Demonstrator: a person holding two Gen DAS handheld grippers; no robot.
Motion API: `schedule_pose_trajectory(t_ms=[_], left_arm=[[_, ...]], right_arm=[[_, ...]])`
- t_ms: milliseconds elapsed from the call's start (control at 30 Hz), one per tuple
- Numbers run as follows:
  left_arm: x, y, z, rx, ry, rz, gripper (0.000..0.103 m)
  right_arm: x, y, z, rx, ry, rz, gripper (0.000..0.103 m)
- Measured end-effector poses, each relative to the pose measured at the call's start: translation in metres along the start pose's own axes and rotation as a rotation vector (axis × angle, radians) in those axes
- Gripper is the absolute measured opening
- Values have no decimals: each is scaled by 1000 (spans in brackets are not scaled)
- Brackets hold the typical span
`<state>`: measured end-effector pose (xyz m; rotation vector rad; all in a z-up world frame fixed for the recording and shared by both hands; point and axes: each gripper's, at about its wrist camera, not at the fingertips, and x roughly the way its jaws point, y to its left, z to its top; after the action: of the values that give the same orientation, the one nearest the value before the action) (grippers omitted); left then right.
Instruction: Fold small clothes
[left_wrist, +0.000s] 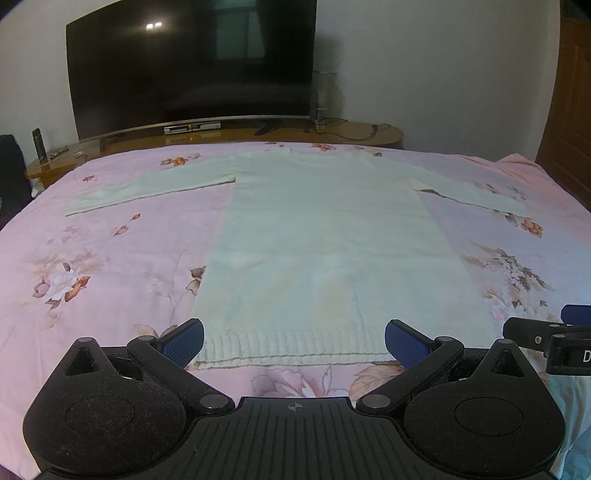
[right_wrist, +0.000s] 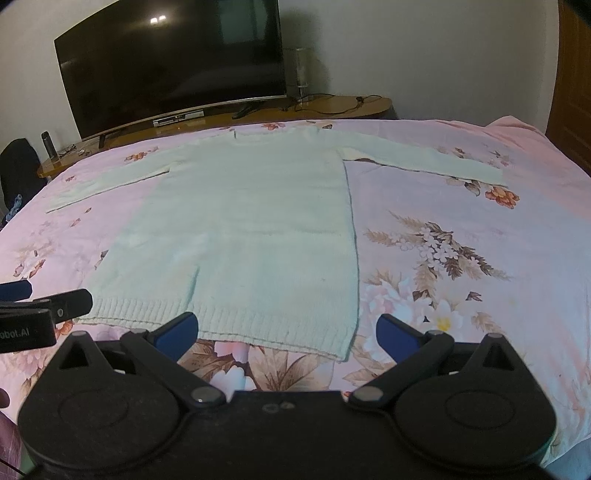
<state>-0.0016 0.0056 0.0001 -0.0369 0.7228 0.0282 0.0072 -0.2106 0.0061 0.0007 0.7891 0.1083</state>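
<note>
A pale knitted sweater lies flat on a pink floral bed, sleeves spread, collar toward the television. The left gripper and right gripper hover at the sweater's ribbed hem, jaws wide open, holding nothing. Folding looks not yet begun; a likely next move is pinching a hem corner or sleeve. The collar is hard to make out.

Bare bedspread lies open at lower left and right of the flat sweater; a television blocks the upper frame.
</note>
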Motion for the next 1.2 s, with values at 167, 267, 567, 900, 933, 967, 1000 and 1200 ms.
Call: schedule_pose_trajectory(t_ms=[167, 267, 567, 900, 933, 967, 1000, 1200], left_arm=[[-1, -1, 1, 3, 0, 3, 103], [-1, 0, 0, 3, 2, 2, 103], [-2, 1, 0, 0, 5, 9, 103], [-1, 2, -1, -5, 5, 11, 103], [-1, 2, -1, -5, 5, 11, 103], [-1, 2, -1, -6, 5, 11, 103], [-1, 3, -1, -6, 5, 10, 103], [0, 2, -1, -4, 9, 10, 103]], right_arm=[[0, 0, -1, -2, 2, 3, 103], [0, 1, -1, -4, 1, 3, 103], [0, 1, -1, -1, -1, 4, 103], [0, 4, -1, -9, 3, 9, 103], [0, 4, 0, -9, 3, 8, 103], [1, 4, 0, -9, 3, 7, 103], [0, 4, 0, -9, 2, 6, 103], [1, 4, 1, -11, 3, 6, 103]])
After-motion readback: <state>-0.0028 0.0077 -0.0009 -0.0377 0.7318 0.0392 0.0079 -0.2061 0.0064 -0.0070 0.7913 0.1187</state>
